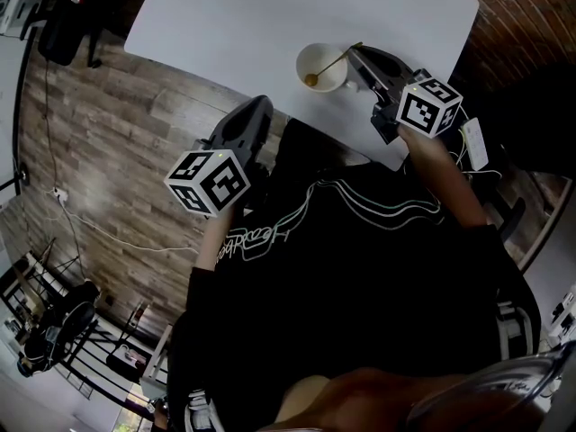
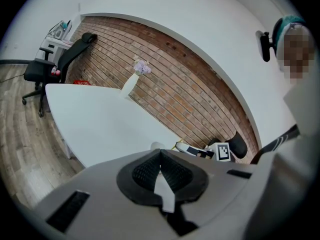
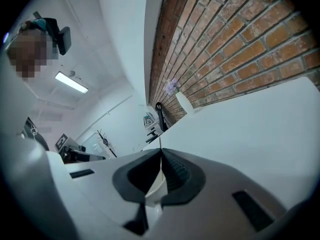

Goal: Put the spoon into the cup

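A white cup (image 1: pixel 321 67) stands near the front edge of the white table (image 1: pixel 270 16). A gold spoon (image 1: pixel 331 63) leans in it, bowl down inside, handle slanting up to the right. My right gripper (image 1: pixel 356 54) is shut on the handle's upper end. In the right gripper view the thin handle (image 3: pixel 160 143) sticks out from between the closed pads, and the cup's rim (image 3: pixel 156 185) shows beneath them. My left gripper (image 1: pixel 259 108) hangs off the table's near edge, shut with nothing in it. In the left gripper view the cup (image 2: pixel 157 145) peeks over its closed pads (image 2: pixel 172 171).
A white vase with lilac flowers (image 2: pixel 132 80) stands at the table's far end by the brick wall (image 2: pixel 190 89). A black office chair (image 2: pixel 52 66) is beyond the table. Wood floor with a cable (image 1: pixel 108 232) lies to my left.
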